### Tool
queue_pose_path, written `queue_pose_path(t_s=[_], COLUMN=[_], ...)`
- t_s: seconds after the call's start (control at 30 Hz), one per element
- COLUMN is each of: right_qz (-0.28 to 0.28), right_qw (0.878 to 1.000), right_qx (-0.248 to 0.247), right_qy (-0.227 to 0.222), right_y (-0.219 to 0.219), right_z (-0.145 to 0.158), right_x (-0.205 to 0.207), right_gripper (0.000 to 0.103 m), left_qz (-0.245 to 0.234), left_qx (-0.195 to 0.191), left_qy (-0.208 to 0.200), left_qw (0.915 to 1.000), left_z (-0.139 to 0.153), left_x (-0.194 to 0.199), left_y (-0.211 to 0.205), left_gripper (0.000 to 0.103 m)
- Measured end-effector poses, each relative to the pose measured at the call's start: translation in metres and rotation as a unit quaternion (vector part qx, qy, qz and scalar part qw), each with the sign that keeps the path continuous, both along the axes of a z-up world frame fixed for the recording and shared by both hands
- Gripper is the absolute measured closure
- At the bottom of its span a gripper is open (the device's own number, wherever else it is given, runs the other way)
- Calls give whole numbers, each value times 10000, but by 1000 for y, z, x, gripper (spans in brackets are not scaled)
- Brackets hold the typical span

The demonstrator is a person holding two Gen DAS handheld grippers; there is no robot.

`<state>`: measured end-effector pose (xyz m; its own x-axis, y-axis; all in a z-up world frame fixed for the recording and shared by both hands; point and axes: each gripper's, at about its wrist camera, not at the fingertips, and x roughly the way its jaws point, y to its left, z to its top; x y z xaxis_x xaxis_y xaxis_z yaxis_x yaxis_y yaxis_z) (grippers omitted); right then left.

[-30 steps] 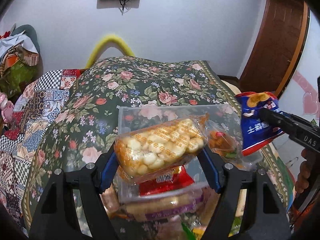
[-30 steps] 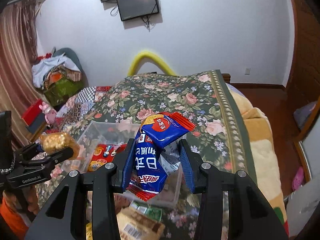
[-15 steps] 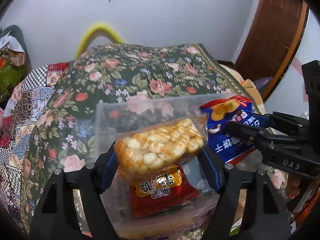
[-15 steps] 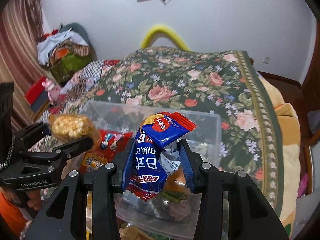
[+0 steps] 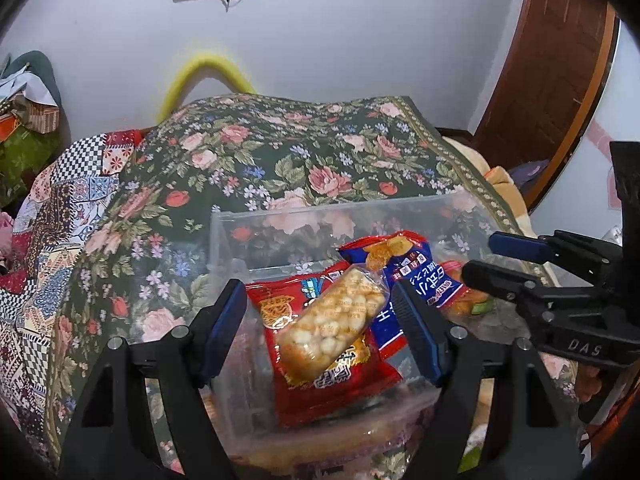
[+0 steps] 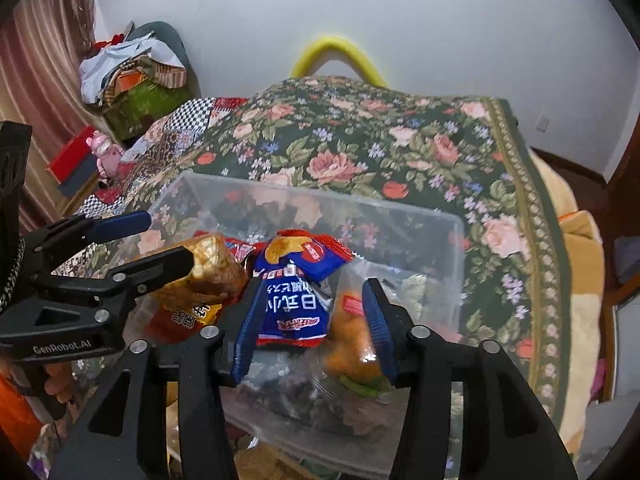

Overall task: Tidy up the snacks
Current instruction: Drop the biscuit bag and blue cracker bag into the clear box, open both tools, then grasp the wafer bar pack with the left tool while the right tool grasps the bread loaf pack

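Both grippers, left (image 5: 320, 320) and right (image 6: 308, 328), stood apart over the bin (image 5: 336, 208) on the bed, the right's jaws just opened off the blue packet (image 6: 292, 300), the puff bag (image 5: 332, 324) dropped inside; loose snacks remained at the near edge.

White wall (image 6: 460, 32), wooden door (image 5: 548, 60) — floral bedspread (image 6: 360, 148).

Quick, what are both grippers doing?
Left gripper: open, puffed-snack pack loose between its pads.
Right gripper: open, jaws just opening, blue packet between them, not pinched.
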<state>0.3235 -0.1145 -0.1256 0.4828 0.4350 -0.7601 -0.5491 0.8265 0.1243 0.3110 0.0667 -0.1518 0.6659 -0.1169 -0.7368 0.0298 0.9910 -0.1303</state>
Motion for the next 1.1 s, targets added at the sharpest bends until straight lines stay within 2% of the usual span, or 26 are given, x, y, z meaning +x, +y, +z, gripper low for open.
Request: queue_pose_path(t_s=[0.2, 0.43, 0.53, 0.77, 1.1], right_qz=[-186, -406, -478, -686, -1001], right_qw=[9995, 9976, 9971, 9967, 9935], right_qx=[48, 73, 74, 130, 308], right_qy=[-253, -563, -593, -421, 451], right_y=[-15, -35, -43, -53, -54], right_z=[19, 34, 35, 21, -25], right_x=[-16, -46, -60, -81, -95], right_gripper=[52, 38, 31, 26, 24], left_qz=[104, 373, 518, 789, 779], left_qx=[146, 230, 311, 218, 118], left_qy=[-279, -289, -120, 333, 850], left_qw=[9995, 9986, 9981, 9961, 9933], left_z=[26, 35, 25, -14, -66], left_x=[-27, -59, -68, -85, -80], left_y=[15, 50, 63, 86, 87], left_gripper=[27, 23, 23, 23, 23])
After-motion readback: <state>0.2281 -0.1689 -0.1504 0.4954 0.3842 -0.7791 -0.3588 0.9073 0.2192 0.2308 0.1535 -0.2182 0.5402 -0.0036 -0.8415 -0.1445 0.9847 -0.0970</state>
